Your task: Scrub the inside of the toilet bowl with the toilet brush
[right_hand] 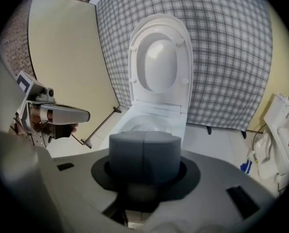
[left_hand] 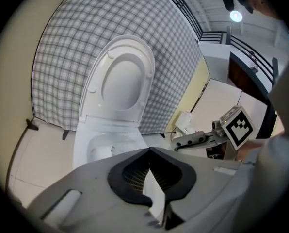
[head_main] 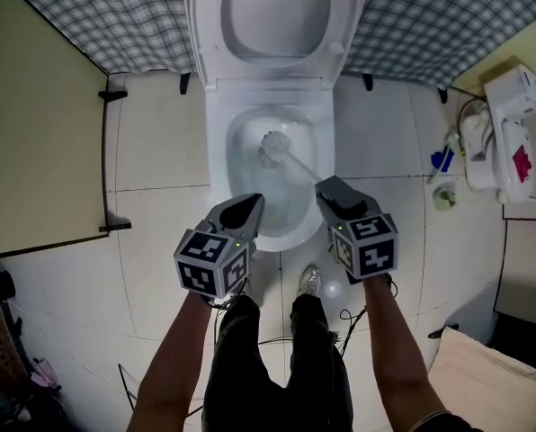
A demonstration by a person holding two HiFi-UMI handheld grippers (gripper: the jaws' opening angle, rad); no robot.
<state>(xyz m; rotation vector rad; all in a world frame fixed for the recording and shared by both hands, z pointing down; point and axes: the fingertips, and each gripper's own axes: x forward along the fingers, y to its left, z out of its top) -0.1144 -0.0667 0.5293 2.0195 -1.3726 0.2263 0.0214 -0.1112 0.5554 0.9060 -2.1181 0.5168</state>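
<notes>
The white toilet (head_main: 217,156) stands with seat and lid (head_main: 277,12) raised. The brush head (head_main: 272,147) is down inside the bowl, and its white handle (head_main: 302,167) slants back to my right gripper (head_main: 324,187), which is shut on the handle's end over the bowl's front right. My left gripper (head_main: 253,203) hovers over the bowl's front left rim, jaws together and holding nothing. In the left gripper view the bowl (left_hand: 101,147) lies ahead, with the right gripper (left_hand: 177,144) off to the side. The right gripper view shows the bowl (right_hand: 149,123) and the left gripper (right_hand: 81,114); its own jaws hide the brush.
A beige panel (head_main: 34,106) flanks the toilet on the left, and a checked wall (head_main: 115,16) runs behind it. A white unit (head_main: 506,133) with hoses and a blue item (head_main: 442,160) sit at the right. The person's legs and shoes (head_main: 310,282) and cables are below me.
</notes>
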